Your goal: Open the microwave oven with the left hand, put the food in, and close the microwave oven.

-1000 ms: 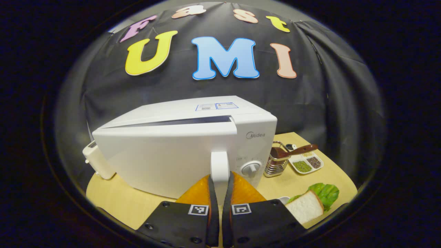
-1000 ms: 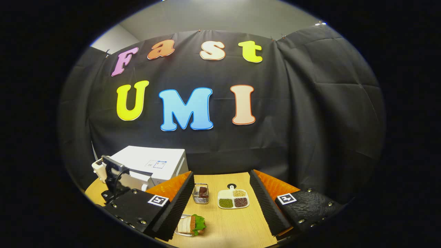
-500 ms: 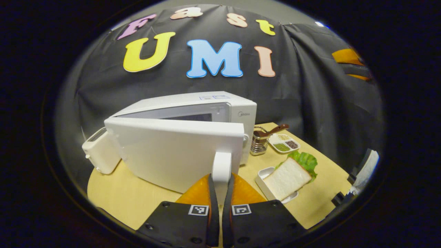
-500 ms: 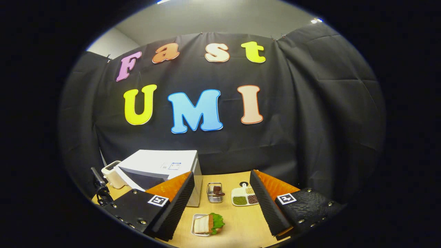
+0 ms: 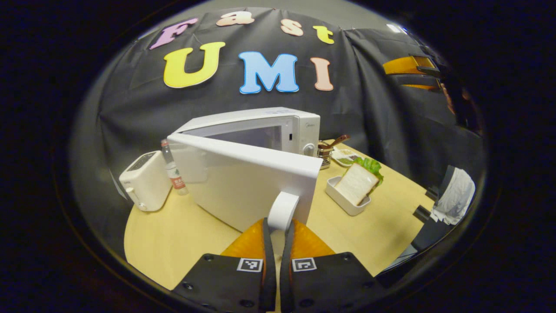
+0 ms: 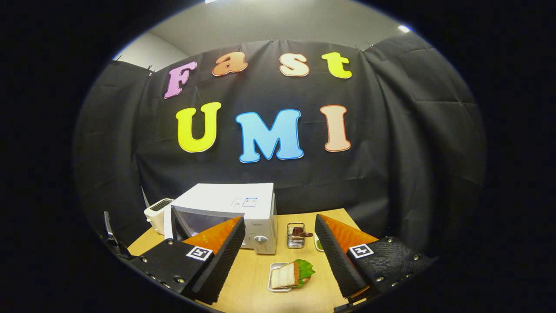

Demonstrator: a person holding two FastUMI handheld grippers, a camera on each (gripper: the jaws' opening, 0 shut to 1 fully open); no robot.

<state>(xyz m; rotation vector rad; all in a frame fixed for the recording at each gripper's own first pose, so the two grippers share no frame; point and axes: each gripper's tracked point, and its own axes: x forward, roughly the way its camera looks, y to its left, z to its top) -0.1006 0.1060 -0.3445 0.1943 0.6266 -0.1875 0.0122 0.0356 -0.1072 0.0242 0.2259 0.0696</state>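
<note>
Left gripper (image 5: 274,226): clenched on the door handle (image 5: 282,210) of the microwave oven (image 5: 278,130); door (image 5: 243,182) swung wide. Right gripper (image 6: 280,252): released, held above the surface (image 6: 256,282). Sandwich (image 6: 289,274): in a white tray (image 6: 273,284), near the surface's front edge, before the oven. Toaster (image 5: 145,180): surface's left edge.

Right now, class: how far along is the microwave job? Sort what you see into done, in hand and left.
Done: the microwave door is swung well open.
In hand: the left gripper is shut on the door handle.
Left: the sandwich sits in its white tray on the table, outside the microwave. The right gripper is open above it, holding nothing. Loading and closing remain.
</note>
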